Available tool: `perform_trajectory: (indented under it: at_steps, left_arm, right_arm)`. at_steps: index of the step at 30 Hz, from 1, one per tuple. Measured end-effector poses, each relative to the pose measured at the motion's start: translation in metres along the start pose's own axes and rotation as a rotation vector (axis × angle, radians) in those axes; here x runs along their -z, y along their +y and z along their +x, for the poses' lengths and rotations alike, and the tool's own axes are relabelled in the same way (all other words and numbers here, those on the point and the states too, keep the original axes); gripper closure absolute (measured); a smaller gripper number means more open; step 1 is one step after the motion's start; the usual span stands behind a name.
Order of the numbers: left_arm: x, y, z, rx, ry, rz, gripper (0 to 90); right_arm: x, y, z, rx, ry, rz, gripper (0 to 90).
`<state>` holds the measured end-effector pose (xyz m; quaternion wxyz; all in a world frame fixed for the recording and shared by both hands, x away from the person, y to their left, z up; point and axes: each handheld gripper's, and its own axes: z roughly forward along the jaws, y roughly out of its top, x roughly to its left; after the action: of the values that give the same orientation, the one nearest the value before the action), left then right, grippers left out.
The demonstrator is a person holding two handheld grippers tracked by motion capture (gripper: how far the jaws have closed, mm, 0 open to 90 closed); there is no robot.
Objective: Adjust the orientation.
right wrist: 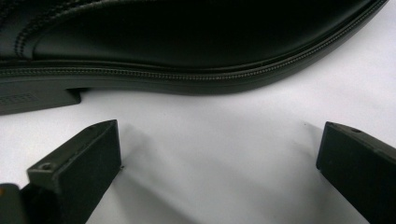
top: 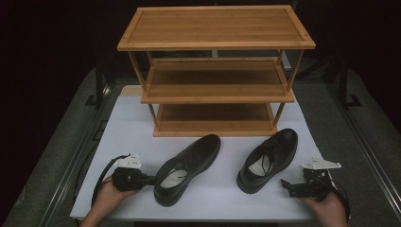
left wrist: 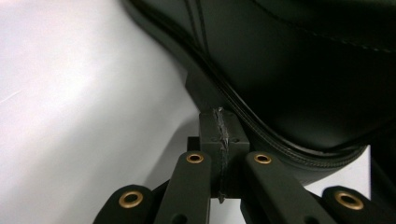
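Two black leather shoes lie on the white table, toes towards the rack: the left shoe (top: 187, 168) and the laced right shoe (top: 268, 158). My left gripper (top: 151, 179) is at the left shoe's heel end, held by a hand. In the left gripper view my left gripper (left wrist: 219, 133) has its jaws pressed together with nothing between them, and their tips touch the left shoe (left wrist: 303, 70) at its sole edge. My right gripper (top: 286, 184) sits beside the right shoe's heel. In the right gripper view my right gripper (right wrist: 219, 140) stands wide open, a short way from the right shoe (right wrist: 187, 37).
A three-tier wooden shoe rack (top: 215, 28) stands at the back of the table (top: 213, 196), its shelves bare. Bare white surface lies between the shoes and along the front edge. Dark floor and metal frame rails flank the table.
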<state>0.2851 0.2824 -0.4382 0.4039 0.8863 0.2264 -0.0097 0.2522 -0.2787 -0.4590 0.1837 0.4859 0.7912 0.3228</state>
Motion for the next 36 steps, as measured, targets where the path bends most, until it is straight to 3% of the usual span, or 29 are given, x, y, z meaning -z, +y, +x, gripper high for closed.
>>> perform_trajectory:
  at_steps: [11,25,36]
  left_arm:
    - [-0.015,0.011,-0.015,-0.057,-0.053,0.024,90.0]
    - [-0.036,0.025,-0.03,-0.097,-0.107,0.033,90.0]
    - [-0.04,0.029,-0.033,-0.107,-0.112,0.038,90.0]
  right_arm:
    - [0.0,0.0,0.0,0.001,0.0,0.0,0.0]
    - [0.0,0.0,0.0,-0.003,0.0,0.002,0.0]
    - [0.0,0.0,0.0,-0.003,0.0,0.002,0.0]
